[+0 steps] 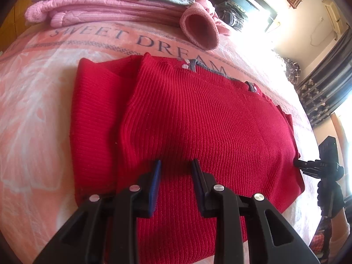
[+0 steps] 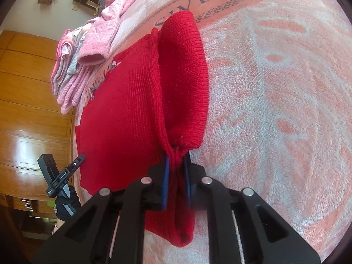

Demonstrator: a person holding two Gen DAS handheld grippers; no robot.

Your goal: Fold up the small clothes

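The right gripper (image 2: 176,171), nearest in the right wrist view, has its 2 blue-padded jaws pinching a bunched edge of the red ribbed knit sweater (image 2: 123,118), where a folded sleeve meets the body. The left gripper (image 1: 176,176) hovers over the sweater's near hem with its jaws spread, nothing between them. In the right wrist view that gripper shows beyond the sweater's far side, held in a black-gloved hand (image 2: 66,202).

The sweater lies flat on the pink plush blanket printed SWEET DREAM (image 2: 275,88), its grey-trimmed neckline pointing away from the left gripper. Open blanket stretches wide on the sleeve side; the opposite hem sits near the bed's edge. Beyond the neckline, a stack of folded pink and grey knitwear (image 1: 105,2) sits on the blanket, 1 pink cuff (image 1: 200,30) overhanging toward the sweater.
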